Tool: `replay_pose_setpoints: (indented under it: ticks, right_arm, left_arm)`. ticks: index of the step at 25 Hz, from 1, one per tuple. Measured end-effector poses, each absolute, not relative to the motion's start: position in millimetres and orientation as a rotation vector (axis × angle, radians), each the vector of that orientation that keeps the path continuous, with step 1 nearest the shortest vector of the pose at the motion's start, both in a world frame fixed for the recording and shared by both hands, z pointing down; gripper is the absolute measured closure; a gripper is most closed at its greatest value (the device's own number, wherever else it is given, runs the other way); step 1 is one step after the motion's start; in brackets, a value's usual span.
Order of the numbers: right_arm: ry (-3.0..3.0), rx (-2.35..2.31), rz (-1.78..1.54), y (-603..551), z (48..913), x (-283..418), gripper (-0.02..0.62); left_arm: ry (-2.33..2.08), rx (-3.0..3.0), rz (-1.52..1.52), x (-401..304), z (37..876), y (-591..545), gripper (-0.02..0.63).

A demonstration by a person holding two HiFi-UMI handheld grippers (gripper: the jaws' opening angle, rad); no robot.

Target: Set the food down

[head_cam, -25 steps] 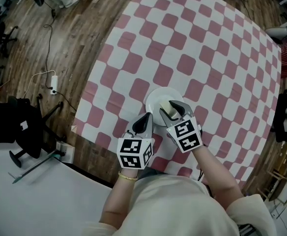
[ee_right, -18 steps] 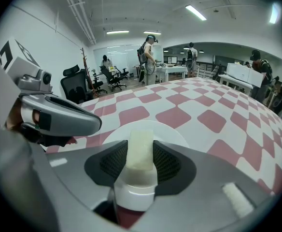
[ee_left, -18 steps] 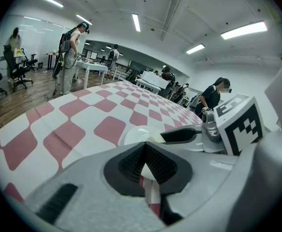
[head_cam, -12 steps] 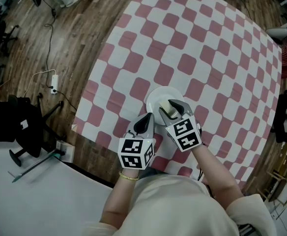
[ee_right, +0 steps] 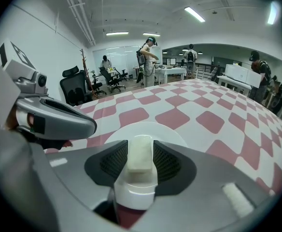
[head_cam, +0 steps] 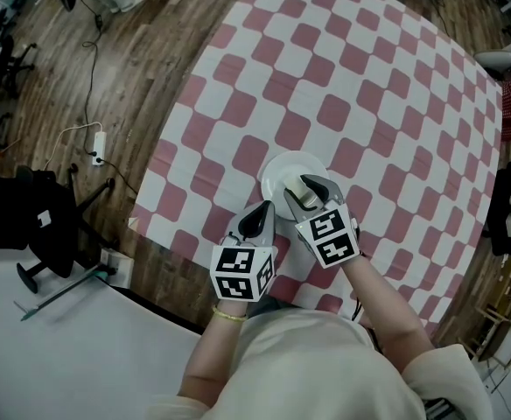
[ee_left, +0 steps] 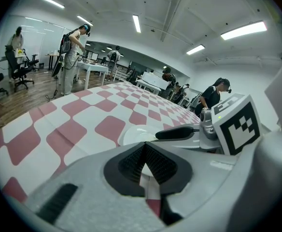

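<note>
Food (ee_right: 140,153) pinched in right gripper (head_cam: 305,191) fingers over plate (head_cam: 280,170); left gripper (head_cam: 262,213) fingers closed, empty.

Open-plan lab or office: ceiling strip lights (ee_left: 243,30), office chairs (ee_right: 75,85), far desks (ee_right: 172,72), people (ee_right: 148,57) working, wood floor (head_cam: 150,59), power strip (head_cam: 98,148).

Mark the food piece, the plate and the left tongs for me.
pale food piece (ee_right: 140,153): right gripper view, top face of the block.
white plate (head_cam: 283,168): head view, bare surface near its far rim.
left tongs (head_cam: 265,207): head view, the closed tips.
</note>
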State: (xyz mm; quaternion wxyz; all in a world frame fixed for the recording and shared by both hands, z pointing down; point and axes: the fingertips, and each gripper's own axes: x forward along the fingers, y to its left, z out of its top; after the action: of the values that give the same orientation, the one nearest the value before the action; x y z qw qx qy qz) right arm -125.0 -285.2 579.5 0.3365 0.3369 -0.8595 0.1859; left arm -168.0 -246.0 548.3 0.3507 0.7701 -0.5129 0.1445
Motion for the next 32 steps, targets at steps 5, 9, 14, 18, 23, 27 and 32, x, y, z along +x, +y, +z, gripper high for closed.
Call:
replay_pose_setpoints:
  ticks: [5, 9, 14, 18, 23, 27, 32]
  right_arm:
    - [-2.250, 0.897, 0.477, -280.9, 571.6, -122.4, 0.430]
    - [-2.263, 0.932, 0.488, -278.9, 562.2, -120.5, 0.447]
    - [-2.276, 0.964, 0.483, -273.5, 549.6, -117.1, 0.477]
    - [-2.283, 0.997, 0.480, -269.8, 539.8, -113.3, 0.502]
    - [-2.303, 1.033, 0.475, -263.9, 526.5, -110.5, 0.531]
    - [-2.312, 1.059, 0.467, -256.6, 517.0, -108.2, 0.554]
    - [-2.326, 1.100, 0.469, -247.4, 506.3, -99.7, 0.588]
  left_arm:
    - [-1.332, 1.999, 0.369, -164.7, 545.1, -239.8, 0.606]
    - [-1.331, 2.011, 0.365, -161.6, 540.5, -234.6, 0.606]
    - [-1.320, 2.030, 0.367, -155.5, 534.0, -227.0, 0.606]
    - [-1.311, 2.056, 0.373, -151.9, 527.8, -224.0, 0.606]
    - [-1.306, 2.078, 0.377, -149.7, 521.6, -219.5, 0.606]
    - [-1.299, 2.096, 0.380, -147.0, 515.2, -214.1, 0.606]
    - [-1.291, 2.115, 0.379, -141.5, 508.1, -205.3, 0.606]
